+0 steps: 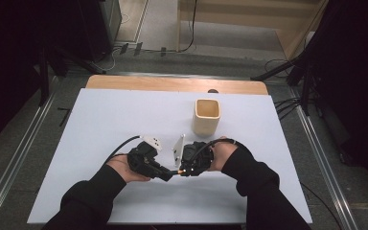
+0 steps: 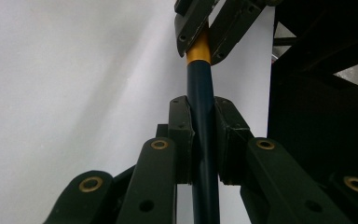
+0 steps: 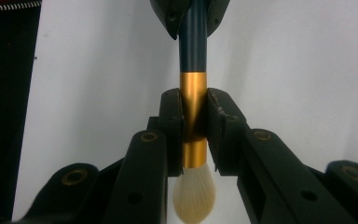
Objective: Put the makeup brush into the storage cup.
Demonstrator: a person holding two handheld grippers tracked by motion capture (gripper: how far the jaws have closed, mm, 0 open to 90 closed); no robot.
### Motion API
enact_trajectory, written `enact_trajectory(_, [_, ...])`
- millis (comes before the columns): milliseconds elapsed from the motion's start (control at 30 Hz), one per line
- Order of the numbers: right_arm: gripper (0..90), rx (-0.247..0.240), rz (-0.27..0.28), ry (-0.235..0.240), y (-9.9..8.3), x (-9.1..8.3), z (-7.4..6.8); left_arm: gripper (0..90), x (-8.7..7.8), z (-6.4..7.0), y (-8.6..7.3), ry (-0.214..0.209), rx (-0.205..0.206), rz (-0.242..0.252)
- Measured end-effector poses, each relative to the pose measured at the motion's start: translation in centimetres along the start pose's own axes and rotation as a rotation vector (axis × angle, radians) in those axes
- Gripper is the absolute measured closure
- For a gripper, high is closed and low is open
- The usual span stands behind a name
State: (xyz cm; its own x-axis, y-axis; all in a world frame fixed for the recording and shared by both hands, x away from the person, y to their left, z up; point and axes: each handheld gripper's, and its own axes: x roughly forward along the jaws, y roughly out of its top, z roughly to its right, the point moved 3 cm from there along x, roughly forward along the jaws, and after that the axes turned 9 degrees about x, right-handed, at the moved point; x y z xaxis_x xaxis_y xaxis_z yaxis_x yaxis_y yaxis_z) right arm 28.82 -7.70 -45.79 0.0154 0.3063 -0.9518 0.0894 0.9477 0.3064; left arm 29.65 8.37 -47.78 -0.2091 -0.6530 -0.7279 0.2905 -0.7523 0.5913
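Both sleeves come in over the near edge of the table (image 1: 100, 110), and the two grippers meet just above that edge, roughly mid-width, with a makeup brush (image 3: 193, 60) strung between them.

Left gripper (image 2: 200, 140) is clamped on the dark blue handle; you can see the handle running straight up between its pads. Right gripper (image 3: 195, 133) is clamped on the gold ferrule (image 3: 193, 116), with the pale bristles (image 3: 193, 198) hanging just past its jaws. So it's a two-handed hold, looks like a handover or a regrip in mid-air.

The cream square cup (image 1: 206, 116) stands upright toward the far right of the table, well apart from the brush, and my guess is that's where the brush ends up.

Tips for doing this bit well, imo:
- Only let one gripper go once the other is properly seated. The ferrule is smooth metal, so a light pinch there could let the brush swivel.
- Keep both grippers in line with the handle while both are holding; twisting against each other will just lever it out.
- Keep the pads off the bristles, they'd splay.
- If the cup is next, I'd carry it handle-down, bristles up.
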Motion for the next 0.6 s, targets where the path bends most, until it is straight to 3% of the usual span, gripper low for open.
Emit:
enact_trajectory(167, [71.3,0.031,0.03,0.014,-0.3,-0.1,0.1,79.7,-0.1,0.1,0.0,-0.023,-0.01,-0.008])
enact_trajectory(300, [53.9,0.029,0.063,0.0,-0.5,-0.4,0.2,79.8,-0.3,0.2,0.0,-0.013,-0.023,0.003])
enact_trajectory(333, [48.0,0.034,0.116,-0.006,-0.7,-0.7,0.4,79.7,-0.4,0.2,0.0,-0.021,-0.027,0.006])
enact_trajectory(367, [45.5,0.049,0.135,-0.003,-0.8,-0.9,0.5,79.8,-0.6,0.2,-0.1,-0.01,-0.017,0.008])
enact_trajectory(500, [38.0,0.115,0.19,-0.026,-2.2,-1.5,0.6,79.7,-1.5,0.0,-0.4,-0.008,-0.044,0.041])
enact_trajectory(600, [37.3,0.15,0.239,-0.049,-3.3,-1.8,0.9,79.7,-2.3,-0.1,-0.8,0.004,-0.051,0.07])
